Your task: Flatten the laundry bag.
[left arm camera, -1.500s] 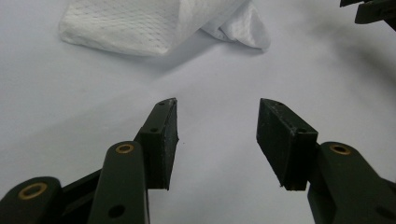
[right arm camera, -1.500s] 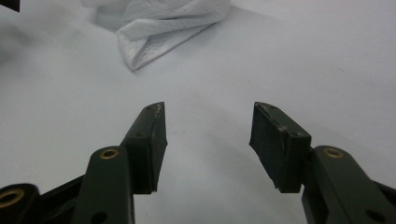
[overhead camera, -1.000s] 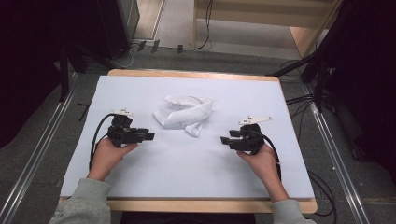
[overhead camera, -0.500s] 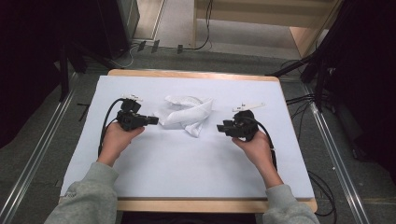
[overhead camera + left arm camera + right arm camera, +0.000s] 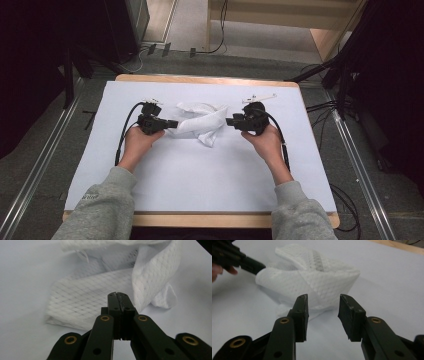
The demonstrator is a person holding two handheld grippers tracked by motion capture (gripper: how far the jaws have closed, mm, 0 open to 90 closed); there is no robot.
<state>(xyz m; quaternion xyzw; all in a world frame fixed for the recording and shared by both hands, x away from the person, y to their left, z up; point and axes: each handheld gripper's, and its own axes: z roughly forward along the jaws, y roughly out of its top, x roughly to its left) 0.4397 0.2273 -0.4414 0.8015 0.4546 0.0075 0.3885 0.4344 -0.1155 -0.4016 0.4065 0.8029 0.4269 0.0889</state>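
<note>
A person sits at a wooden tabletop (image 5: 200,80) covered by a pale sheet (image 5: 200,180), holding a black two-fingered gripper in each hand. A crumpled white mesh cloth (image 5: 202,120) lies on the sheet toward the far middle of the tabletop, between the two grippers.

The left gripper (image 5: 172,123) points inward at the cloth's left edge. In the left gripper view its fingers (image 5: 120,302) are pressed flat together with no fabric visible between them — the tips sit just in front of a folded flap of the cloth (image 5: 82,305), perhaps resting on it, though a pinch on the fabric cannot be made out.

The right gripper (image 5: 229,121) points at the cloth from the opposite side. In the right gripper view its fingers (image 5: 302,307) stand spread, having just been closing to about half their gap, with nothing between them; the cloth (image 5: 312,280) lies just ahead, its near corner in line with the gap.

The step in hand looks like the approach: both grippers coming to the cloth's two sides to take hold, probably to spread or fold it.

The next move likely calls for the right gripper to ease forward until the near edge sits between its fingers, then close — and for the left to reopen and catch a layer of fabric if it has none.
</note>
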